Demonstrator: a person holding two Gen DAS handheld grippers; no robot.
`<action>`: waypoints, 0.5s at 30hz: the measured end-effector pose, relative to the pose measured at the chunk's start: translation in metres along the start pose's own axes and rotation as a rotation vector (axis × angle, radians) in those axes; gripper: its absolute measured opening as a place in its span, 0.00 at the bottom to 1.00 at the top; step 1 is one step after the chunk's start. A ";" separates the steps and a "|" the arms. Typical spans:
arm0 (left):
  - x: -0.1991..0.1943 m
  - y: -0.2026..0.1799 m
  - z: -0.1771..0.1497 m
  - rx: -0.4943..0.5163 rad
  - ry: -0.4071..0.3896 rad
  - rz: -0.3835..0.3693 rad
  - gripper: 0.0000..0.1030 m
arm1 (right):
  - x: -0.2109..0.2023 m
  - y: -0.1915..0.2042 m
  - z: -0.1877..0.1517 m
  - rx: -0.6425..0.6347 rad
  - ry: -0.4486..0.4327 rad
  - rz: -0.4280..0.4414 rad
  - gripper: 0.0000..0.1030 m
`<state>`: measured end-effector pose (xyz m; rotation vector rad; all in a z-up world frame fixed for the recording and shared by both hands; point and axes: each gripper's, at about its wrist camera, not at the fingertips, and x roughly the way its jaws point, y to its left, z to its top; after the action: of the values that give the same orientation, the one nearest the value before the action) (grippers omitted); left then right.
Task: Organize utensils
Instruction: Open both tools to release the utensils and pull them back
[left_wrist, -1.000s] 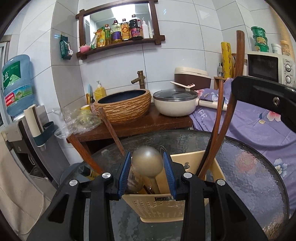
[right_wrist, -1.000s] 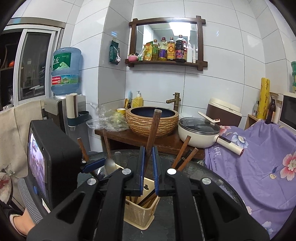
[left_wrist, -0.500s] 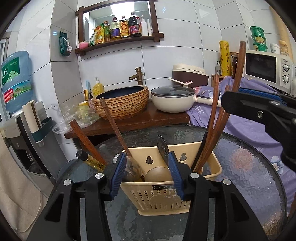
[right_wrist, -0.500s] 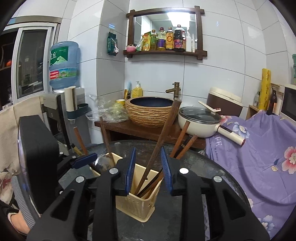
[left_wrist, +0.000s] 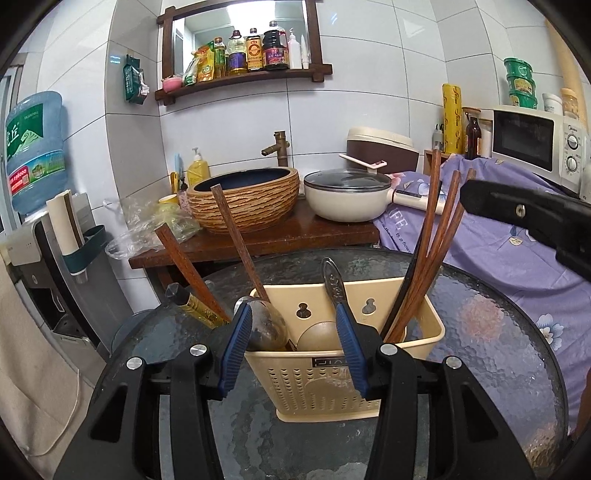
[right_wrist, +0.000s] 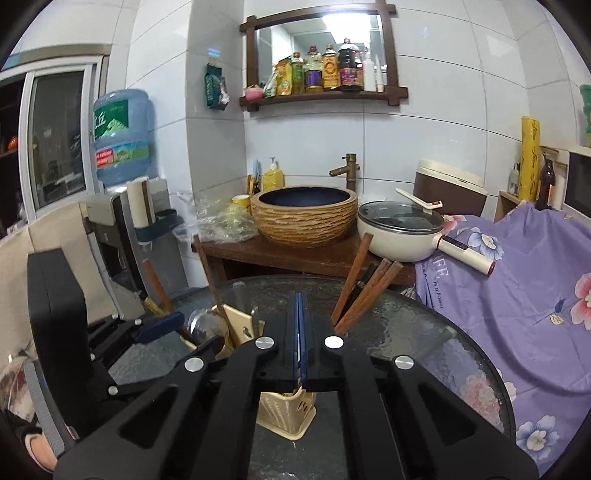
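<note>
- Cream plastic utensil basket (left_wrist: 343, 365) stands upright on the round glass worktop (left_wrist: 491, 332), its perforated front wall facing the left camera; two keyhole slots show in its back wall
- Right-hand compartment holds a bundle of dark wooden chopsticks (left_wrist: 430, 236), leaning up and to the right; the same sticks (right_wrist: 364, 284) rise just right of the right claw in its own view
- Left side of the basket: two more wooden sticks (left_wrist: 236, 236) lean up to the left; a metal spoon (left_wrist: 267, 326) rests bowl-up against the left rim, and a dark flat handle (left_wrist: 332, 280) stands near the middle
- Left claw (left_wrist: 293, 343) spread, blue pads straddling the basket's front rim; nothing pinched; the left pad sits just beside the spoon bowl, contact unclear
- Right claw (right_wrist: 300, 339) pressed together, blue pads flat against each other with nothing between them; it hovers above the basket (right_wrist: 284, 413), which shows below its frame
- Behind the worktop: a woven basin (left_wrist: 245, 201) and a lidded white pan (left_wrist: 347, 197) on a wooden counter; purple floral cloth (right_wrist: 517, 306) to the right
</note>
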<state>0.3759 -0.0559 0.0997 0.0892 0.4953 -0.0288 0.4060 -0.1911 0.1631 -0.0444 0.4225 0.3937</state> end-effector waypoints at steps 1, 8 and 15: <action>0.000 0.001 0.000 -0.002 0.000 -0.001 0.46 | -0.001 0.001 -0.001 -0.003 -0.004 -0.001 0.01; -0.012 0.003 -0.009 -0.020 -0.005 -0.028 0.57 | -0.014 0.004 -0.019 0.028 0.006 0.045 0.02; -0.042 0.019 -0.038 -0.071 -0.028 -0.050 0.71 | -0.036 -0.003 -0.058 0.078 -0.009 0.028 0.61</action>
<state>0.3221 -0.0336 0.0883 0.0065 0.4699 -0.0608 0.3544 -0.2140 0.1253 0.0391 0.4293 0.4049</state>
